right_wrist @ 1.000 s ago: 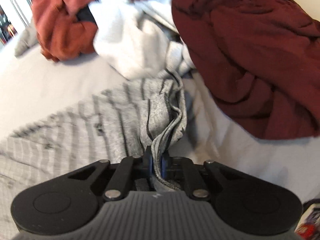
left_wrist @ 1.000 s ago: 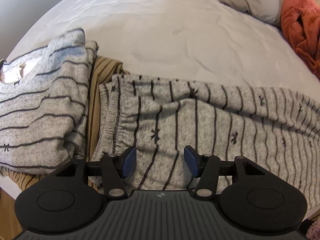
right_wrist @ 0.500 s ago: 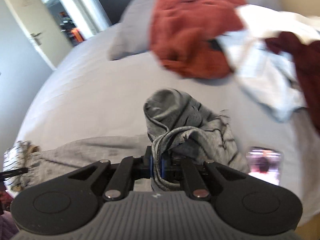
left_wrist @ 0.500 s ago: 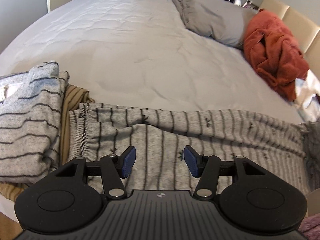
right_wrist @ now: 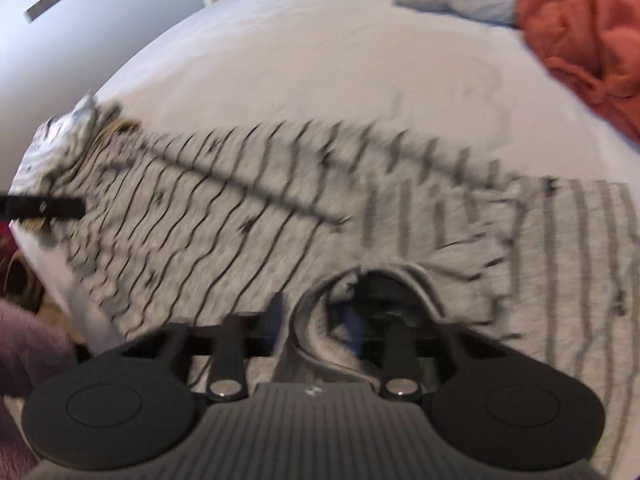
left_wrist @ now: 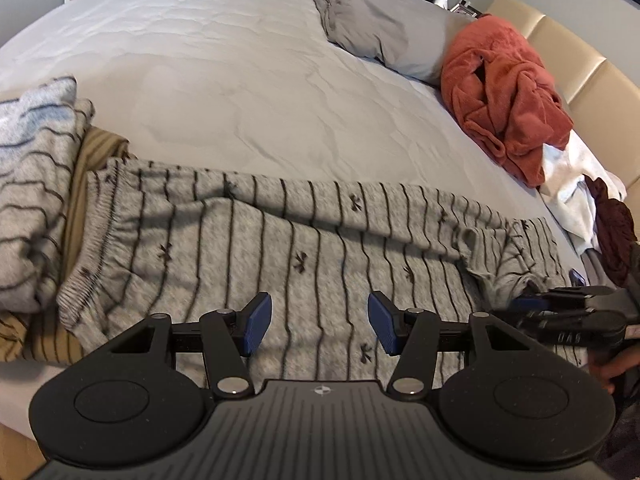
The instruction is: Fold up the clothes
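Grey striped pants (left_wrist: 304, 248) lie lengthwise across the bed, waistband at the left. My left gripper (left_wrist: 320, 322) hovers open just above their near edge, nothing between its blue pads. At the right end of the pants sits my right gripper (left_wrist: 532, 304). In the blurred right wrist view the pants (right_wrist: 224, 216) stretch away to the left. There my right gripper (right_wrist: 332, 320) stands open, fingers apart, with the leg's hem lying loosely between them.
A folded grey striped top (left_wrist: 32, 200) rests on an olive striped garment (left_wrist: 84, 184) at the left. Grey pillow (left_wrist: 372, 28), orange robe (left_wrist: 508, 92), white garment (left_wrist: 572, 184) and maroon garment (left_wrist: 612, 220) crowd the headboard end. A hand (left_wrist: 612, 368) holds the right gripper.
My right gripper swung from the clothes pile toward the pants with the leg's hem, and its jaws have come apart. The left gripper stayed open and now looks further up the bed.
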{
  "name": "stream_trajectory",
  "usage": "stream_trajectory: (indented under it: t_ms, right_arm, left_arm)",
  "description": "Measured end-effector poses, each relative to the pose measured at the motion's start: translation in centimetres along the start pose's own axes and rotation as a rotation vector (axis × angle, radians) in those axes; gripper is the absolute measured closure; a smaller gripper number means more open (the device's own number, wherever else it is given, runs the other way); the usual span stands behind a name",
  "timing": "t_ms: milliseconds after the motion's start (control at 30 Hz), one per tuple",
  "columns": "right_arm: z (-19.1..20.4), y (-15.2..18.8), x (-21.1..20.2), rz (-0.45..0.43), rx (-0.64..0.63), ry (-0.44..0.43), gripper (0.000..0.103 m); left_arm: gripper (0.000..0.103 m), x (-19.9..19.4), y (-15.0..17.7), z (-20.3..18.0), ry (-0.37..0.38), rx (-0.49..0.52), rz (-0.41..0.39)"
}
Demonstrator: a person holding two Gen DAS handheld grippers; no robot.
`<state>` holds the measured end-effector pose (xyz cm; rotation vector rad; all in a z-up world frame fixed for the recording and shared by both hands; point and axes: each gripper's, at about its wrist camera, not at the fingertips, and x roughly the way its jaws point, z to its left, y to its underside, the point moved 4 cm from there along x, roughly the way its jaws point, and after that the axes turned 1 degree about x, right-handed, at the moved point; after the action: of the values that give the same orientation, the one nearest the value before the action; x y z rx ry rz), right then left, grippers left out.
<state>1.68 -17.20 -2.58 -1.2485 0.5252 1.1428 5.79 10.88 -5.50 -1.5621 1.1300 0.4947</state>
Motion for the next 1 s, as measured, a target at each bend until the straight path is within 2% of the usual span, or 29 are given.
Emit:
stream_trajectory:
  t_ms: [200, 333, 367, 433, 533, 600, 633, 733, 867, 1000]
  right_arm:
    - [-1.8, 0.9, -5.4, -0.060, 0.004, 0.041, 0.041]
    - [-3.1, 1.4, -9.2, -0.101, 0.009, 0.071, 0.041]
    - [-3.9, 1.6, -9.5, -0.102, 0.006, 0.118, 0.041]
    - [-6.0, 2.0, -9.3, -0.089, 0.012, 0.189, 0.041]
    - [-7.8, 2.3, -6.9, -0.039, 0.020, 0.184, 0.045]
    - [-7.6, 2.1, -4.8, 0.019, -0.059, 0.193, 0.077]
    - [-7.3, 1.9, -3.8, 0.036, -0.097, 0.195, 0.082]
    - [-6.1, 0.1, -2.3, 0.006, -0.166, 0.154, 0.082]
    - [-3.5, -3.8, -1.3, -0.092, -0.249, 0.112, 0.079]
    - [-1.5, -6.6, -1.2, -0.136, -0.257, 0.058, 0.075]
  left_arm:
    - [0.051, 0.2, 0.5, -1.7, 0.035, 0.046, 0.011]
    - [0.051, 0.8, 0.6, -4.3, 0.088, 0.081, 0.024]
    - [0.051, 0.9, 0.6, -5.0, 0.097, 0.094, 0.028]
    - [0.051, 1.3, 0.6, -6.3, 0.113, 0.116, 0.036]
    - [0.051, 1.7, 0.6, -7.1, 0.123, 0.128, 0.047]
    - [0.051, 1.8, 0.6, -7.0, 0.115, 0.123, 0.049]
    - [0.051, 1.8, 0.7, -6.9, 0.110, 0.116, 0.049]
    - [0.051, 2.0, 0.7, -6.2, 0.092, 0.093, 0.050]
    - [0.051, 2.3, 0.8, -5.2, 0.068, 0.066, 0.058]
    - [0.051, 2.0, 0.8, -4.5, 0.062, 0.046, 0.055]
